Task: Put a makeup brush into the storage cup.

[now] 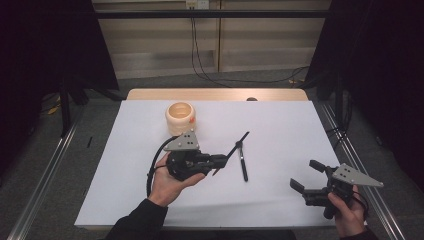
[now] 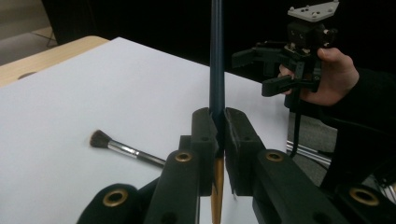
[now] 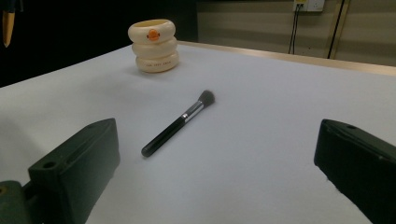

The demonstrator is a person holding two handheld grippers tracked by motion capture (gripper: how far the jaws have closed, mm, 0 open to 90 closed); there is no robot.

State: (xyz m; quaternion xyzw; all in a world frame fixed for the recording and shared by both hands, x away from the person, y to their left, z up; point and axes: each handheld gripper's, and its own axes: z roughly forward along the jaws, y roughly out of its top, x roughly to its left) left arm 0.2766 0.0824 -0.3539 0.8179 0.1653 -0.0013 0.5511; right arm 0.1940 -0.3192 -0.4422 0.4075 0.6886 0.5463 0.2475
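Note:
My left gripper (image 1: 225, 160) is shut on a thin dark-handled brush (image 1: 235, 147) that slants up and to the right above the white table (image 1: 280, 125). In the left gripper view the same thin brush (image 2: 216, 56) rises straight from between the closed jaws of the left gripper (image 2: 218, 126), its gold end below them. A black makeup brush (image 1: 243, 162) lies flat on the table just right of that gripper; it is also the makeup brush (image 3: 177, 123) with its bristles pointing away. My right gripper (image 1: 307, 175) stands open at the table's right front with nothing between its jaws.
A cream ribbed cup (image 1: 179, 117) stands upright at the back left of the sheet, and shows as the cup (image 3: 153, 45) in the right gripper view. Metal rails (image 1: 355, 160) run along both sides of the table. A wooden edge (image 1: 215, 94) borders the far side.

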